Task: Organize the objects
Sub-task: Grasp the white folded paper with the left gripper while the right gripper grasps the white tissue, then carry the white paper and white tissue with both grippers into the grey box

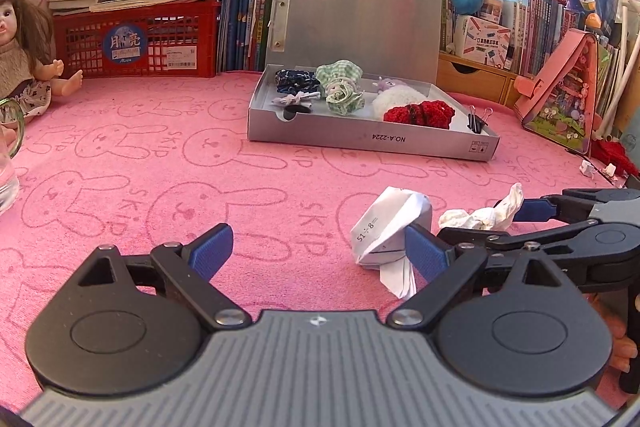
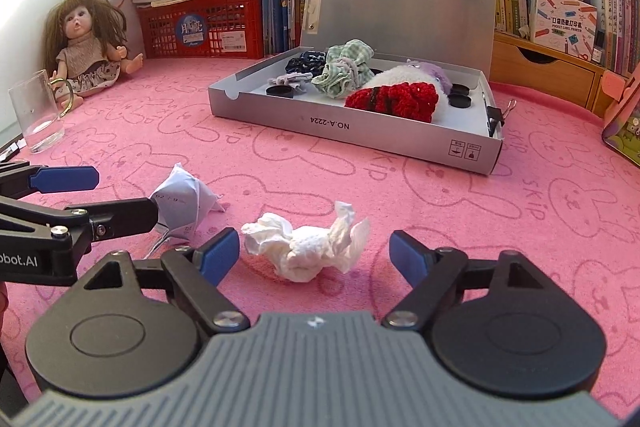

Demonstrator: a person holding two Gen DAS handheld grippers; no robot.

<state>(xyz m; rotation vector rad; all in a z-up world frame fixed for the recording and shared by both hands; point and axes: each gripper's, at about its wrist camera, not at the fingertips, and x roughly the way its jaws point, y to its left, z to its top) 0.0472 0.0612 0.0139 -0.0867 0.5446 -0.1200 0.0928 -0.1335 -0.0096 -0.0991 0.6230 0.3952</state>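
Observation:
On the pink rabbit-print cloth lie a crumpled printed paper (image 1: 390, 227) (image 2: 188, 199) and a crumpled white tissue (image 1: 484, 213) (image 2: 304, 247). My left gripper (image 1: 318, 251) (image 2: 128, 195) is open just above the cloth. The paper rests by the tip of its right finger, and the rest of the gap is bare. My right gripper (image 2: 314, 259) (image 1: 496, 223) is open around the tissue, and neither pad presses on it. Behind stands an open grey box (image 1: 360, 141) (image 2: 360, 135) holding a red knitted piece (image 2: 394, 99), a green checked cloth (image 2: 344, 71), a white plush and small dark items.
A glass mug (image 2: 36, 115) and a doll (image 2: 88, 43) sit at the far left. A red basket (image 1: 136, 41) under stacked books lines the back, beside upright books. A wooden drawer unit (image 2: 540, 67) and a pink case (image 1: 560, 95) stand at the right.

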